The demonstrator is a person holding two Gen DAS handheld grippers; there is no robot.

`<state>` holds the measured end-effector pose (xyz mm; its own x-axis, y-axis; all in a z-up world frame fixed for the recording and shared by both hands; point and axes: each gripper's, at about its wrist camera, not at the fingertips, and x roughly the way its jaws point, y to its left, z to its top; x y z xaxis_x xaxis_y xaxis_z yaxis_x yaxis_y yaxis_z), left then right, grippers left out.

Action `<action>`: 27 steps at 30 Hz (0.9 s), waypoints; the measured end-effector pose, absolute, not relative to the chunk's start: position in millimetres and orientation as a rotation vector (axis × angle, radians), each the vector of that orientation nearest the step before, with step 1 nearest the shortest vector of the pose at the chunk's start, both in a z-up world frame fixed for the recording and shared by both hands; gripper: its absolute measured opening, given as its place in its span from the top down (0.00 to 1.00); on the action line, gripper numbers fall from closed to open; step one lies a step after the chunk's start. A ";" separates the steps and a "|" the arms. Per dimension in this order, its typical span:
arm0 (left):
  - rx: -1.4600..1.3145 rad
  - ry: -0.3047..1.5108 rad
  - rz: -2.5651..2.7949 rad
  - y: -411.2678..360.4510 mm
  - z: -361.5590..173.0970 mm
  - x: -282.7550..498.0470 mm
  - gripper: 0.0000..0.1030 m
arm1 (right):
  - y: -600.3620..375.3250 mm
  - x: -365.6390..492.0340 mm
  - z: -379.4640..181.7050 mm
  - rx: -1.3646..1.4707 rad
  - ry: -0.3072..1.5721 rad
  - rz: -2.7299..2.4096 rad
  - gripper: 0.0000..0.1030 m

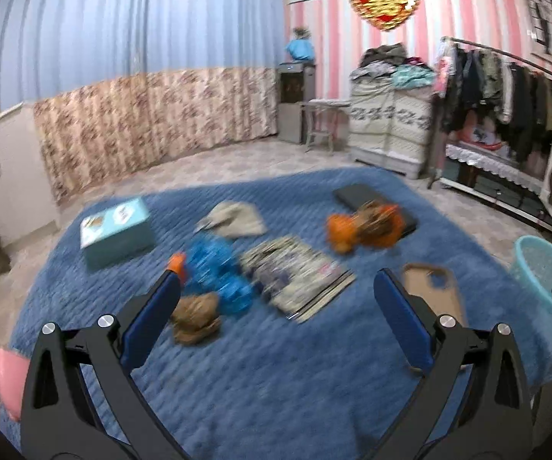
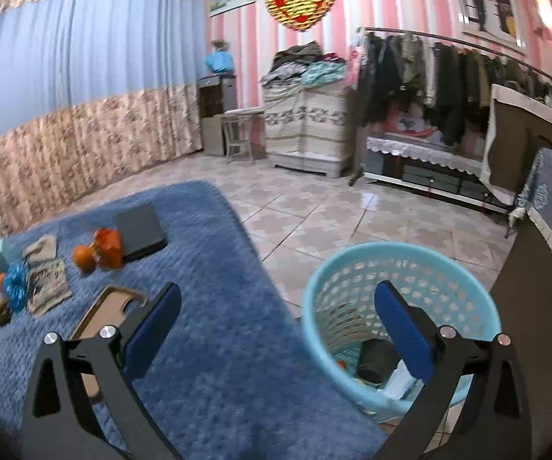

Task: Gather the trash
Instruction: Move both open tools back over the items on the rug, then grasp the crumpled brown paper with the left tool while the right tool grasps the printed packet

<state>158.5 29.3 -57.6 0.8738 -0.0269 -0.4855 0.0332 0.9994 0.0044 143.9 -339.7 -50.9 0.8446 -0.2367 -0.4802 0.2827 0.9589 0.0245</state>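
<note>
Blue rug [image 1: 276, 364] litter blurs under my left gripper [image 1: 276, 283]; both jaws gape empty, right gripper [image 2: 277, 299] straddling the basket [image 2: 352, 264] rim; I could mis-grab.

Evenly lit indoors; left wrist view motion-blurred, fisheye bending and darkening edges.

curtains [image 1: 122, 76] across far wall | heart decoration [image 2: 300, 0] on striped wall | clothes rack [image 2: 448, 76] right
</note>
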 end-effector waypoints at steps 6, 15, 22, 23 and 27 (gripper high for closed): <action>-0.004 0.582 0.063 70.6 -88.6 166.1 0.05 | -300.2 155.6 -67.4 0.024 0.538 -0.195 0.04; -0.040 0.651 0.139 106.9 -108.6 195.1 0.06 | -273.7 166.7 -81.1 -0.040 0.582 -0.147 0.04; -0.037 0.705 0.073 94.6 -117.3 216.4 0.18 | -267.3 175.5 -86.1 -0.043 0.607 -0.136 0.04; -0.030 0.718 0.060 91.0 -119.5 219.3 0.24 | -267.0 176.3 -86.3 -0.042 0.610 -0.134 0.04; 0.000 0.786 0.028 81.7 -130.8 228.3 0.50 | -264.2 179.7 -86.5 -0.041 0.616 -0.127 0.04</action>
<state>228.3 81.7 -130.8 0.7062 0.0255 -0.7076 -0.0253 0.9996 0.0108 179.7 -264.2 -86.5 0.8085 -0.1309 -0.5738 0.1065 0.9914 -0.0762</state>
